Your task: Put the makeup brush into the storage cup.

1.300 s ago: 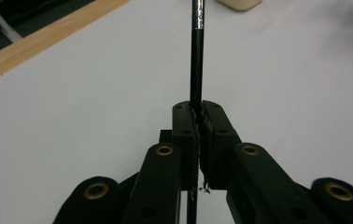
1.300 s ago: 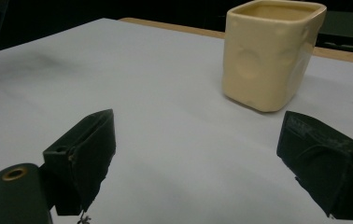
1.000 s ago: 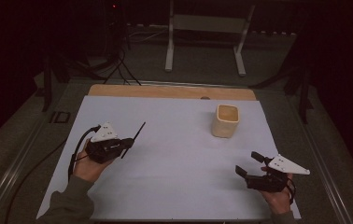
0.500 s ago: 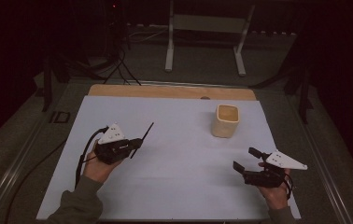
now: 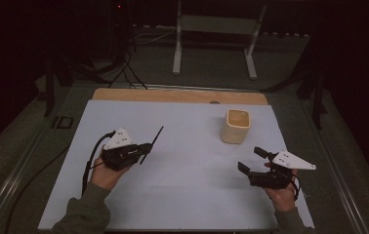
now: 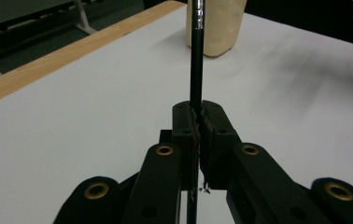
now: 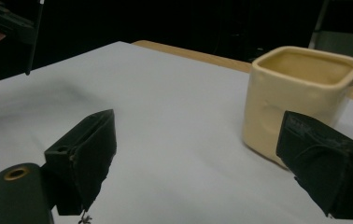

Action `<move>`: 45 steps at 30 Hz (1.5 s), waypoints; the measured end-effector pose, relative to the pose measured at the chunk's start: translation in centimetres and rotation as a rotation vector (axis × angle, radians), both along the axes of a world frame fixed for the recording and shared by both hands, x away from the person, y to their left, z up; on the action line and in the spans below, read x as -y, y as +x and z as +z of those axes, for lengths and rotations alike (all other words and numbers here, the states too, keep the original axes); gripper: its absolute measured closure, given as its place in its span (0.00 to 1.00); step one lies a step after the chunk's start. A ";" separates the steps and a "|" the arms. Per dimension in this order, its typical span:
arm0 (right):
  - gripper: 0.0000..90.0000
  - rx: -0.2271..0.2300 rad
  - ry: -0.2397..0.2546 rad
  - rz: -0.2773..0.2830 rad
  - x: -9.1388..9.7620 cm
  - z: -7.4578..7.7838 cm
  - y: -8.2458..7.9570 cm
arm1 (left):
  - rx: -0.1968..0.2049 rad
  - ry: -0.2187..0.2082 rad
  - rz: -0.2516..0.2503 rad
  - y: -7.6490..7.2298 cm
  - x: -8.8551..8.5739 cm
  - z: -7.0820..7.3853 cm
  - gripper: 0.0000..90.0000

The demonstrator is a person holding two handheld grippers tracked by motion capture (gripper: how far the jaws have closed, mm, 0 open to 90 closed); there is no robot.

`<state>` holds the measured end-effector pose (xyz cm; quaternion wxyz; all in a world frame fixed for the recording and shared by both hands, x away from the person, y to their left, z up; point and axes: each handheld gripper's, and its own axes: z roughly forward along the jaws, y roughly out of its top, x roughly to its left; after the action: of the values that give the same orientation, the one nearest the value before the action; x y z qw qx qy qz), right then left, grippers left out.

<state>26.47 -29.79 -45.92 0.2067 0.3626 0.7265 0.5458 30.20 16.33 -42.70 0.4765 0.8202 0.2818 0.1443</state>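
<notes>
Pinching the thin black rod [image 5: 151, 144] near one end, the left hand-held gripper [image 5: 143, 147] could let it swivel or slip before it reaches the cream cup [image 5: 235, 126] ahead of its jaws — a thin grip. Since a second ago that hand has drifted toward the cup, while the right hand-held gripper [image 5: 253, 160] — jaws apart, empty, cup just beyond them — barely shifted over the bench [image 5: 192, 195].

Left gripper [image 6: 197, 122]: jaws closed on a thin black rod [image 6: 196, 56].
Rod runs straight up between the jaws, its top crossing a cream cup [image 6: 221, 28] on the white sheet [image 6: 72, 121]. Wooden edge [image 6: 48, 60] at upper left.
</notes>
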 end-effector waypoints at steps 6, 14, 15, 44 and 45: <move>0.15 0.009 0.001 0.004 -0.5 0.5 0.4 | 0.006 -0.010 -0.008 0.1 0.4 0.3 0.96; 0.14 0.013 -0.009 0.040 -2.0 1.3 1.1 | 0.018 -0.028 -0.035 0.3 1.9 0.4 0.96; 0.14 0.001 -0.013 0.042 -2.4 1.5 1.4 | 0.019 -0.032 -0.035 0.2 2.1 0.4 0.96; 0.20 0.022 0.050 0.132 -5.6 3.7 2.3 | 0.054 -0.081 -0.129 0.0 7.9 -0.7 0.96; 0.21 0.022 0.054 0.139 -5.7 3.8 2.3 | 0.056 -0.086 -0.130 0.0 8.1 -0.7 0.96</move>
<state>28.78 -24.08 -42.16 0.1665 0.3107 0.7326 0.5823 30.18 8.26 -43.41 0.5272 0.8112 0.2205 0.1237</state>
